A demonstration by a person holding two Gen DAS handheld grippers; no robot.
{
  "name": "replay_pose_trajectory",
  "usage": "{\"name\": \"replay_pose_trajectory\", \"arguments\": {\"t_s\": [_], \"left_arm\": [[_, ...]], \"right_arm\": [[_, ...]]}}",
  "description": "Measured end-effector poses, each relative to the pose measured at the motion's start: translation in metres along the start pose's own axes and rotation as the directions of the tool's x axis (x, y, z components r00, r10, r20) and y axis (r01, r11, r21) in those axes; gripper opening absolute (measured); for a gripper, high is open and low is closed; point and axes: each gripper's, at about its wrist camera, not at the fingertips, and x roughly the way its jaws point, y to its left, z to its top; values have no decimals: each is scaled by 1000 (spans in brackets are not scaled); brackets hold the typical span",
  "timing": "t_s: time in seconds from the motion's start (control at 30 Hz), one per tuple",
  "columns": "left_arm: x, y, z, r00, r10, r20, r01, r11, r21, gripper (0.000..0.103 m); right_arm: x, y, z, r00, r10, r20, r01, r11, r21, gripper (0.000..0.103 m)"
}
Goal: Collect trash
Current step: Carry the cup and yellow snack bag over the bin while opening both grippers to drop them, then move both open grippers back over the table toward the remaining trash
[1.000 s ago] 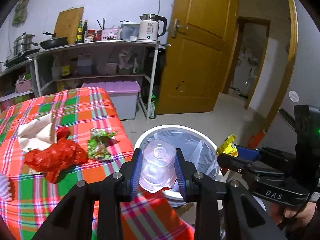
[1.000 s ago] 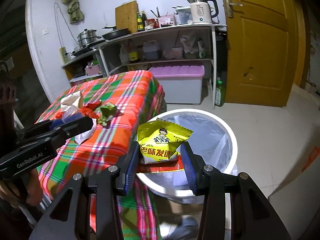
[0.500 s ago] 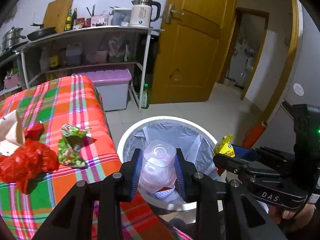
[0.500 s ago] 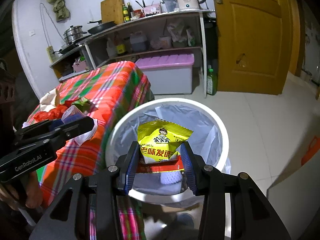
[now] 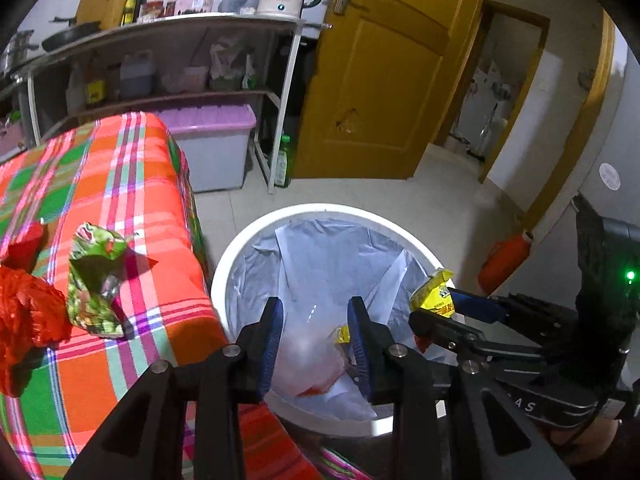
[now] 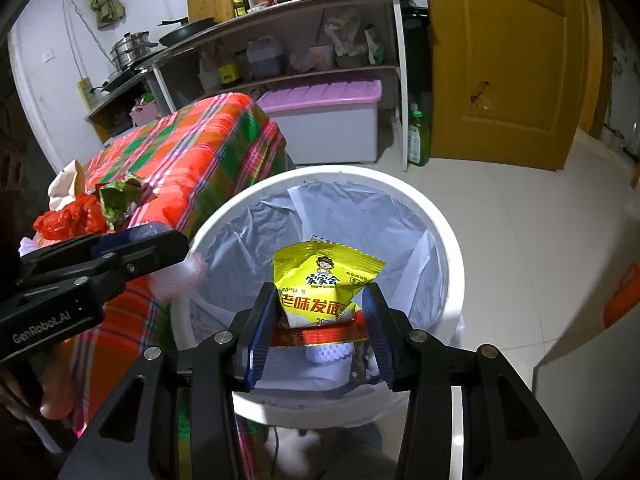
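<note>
The left gripper [image 5: 315, 338] is opening — its clear plastic cup [image 5: 304, 350] now drops, blurred, into the trash bin [image 5: 240, 256]; the right gripper [image 6: 318, 326] still clenches the yellow snack packet [image 6: 324, 286] — next to release.

Both wrist cameras look steeply down along their own fingers, close above the white bin [image 5: 320, 212] [image 6: 448, 236] beside the plaid tablecloth's corner [image 5: 132, 200] [image 6: 208, 148]. Both views share bin, shelf rack [image 5: 280, 92] [image 6: 400, 72] and yellow door [image 5: 384, 92] [image 6: 508, 60].
</note>
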Motion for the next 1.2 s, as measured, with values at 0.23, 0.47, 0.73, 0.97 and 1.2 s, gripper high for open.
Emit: {"name": "replay_pose_trajectory", "arguments": {"t_s": [0.23, 0.47, 0.73, 0.97, 1.2], "left_arm": [[-1, 2, -1, 1000, -6, 5, 6, 1000, -12, 42], [-21, 2, -1, 998, -3, 55, 4, 1000, -15, 42], [-56, 1, -3, 993, 15, 116, -14, 1000, -7, 42], [-87, 1, -9, 986, 38, 162, -38, 999, -1, 42], [-120, 5, -18, 976, 69, 207, -70, 998, -6, 42]], "right_arm": [[5, -2, 0, 1000, 3, -5, -3, 1000, 4, 48], [-8, 4, 2, 1000, -12, 20, 12, 1000, -13, 48], [-34, 20, 4, 997, -3, 71, 5, 999, -37, 48], [-60, 40, 5, 993, 22, 118, -14, 998, -68, 48], [-82, 58, 3, 987, 52, 154, -35, 994, -107, 48]]}}
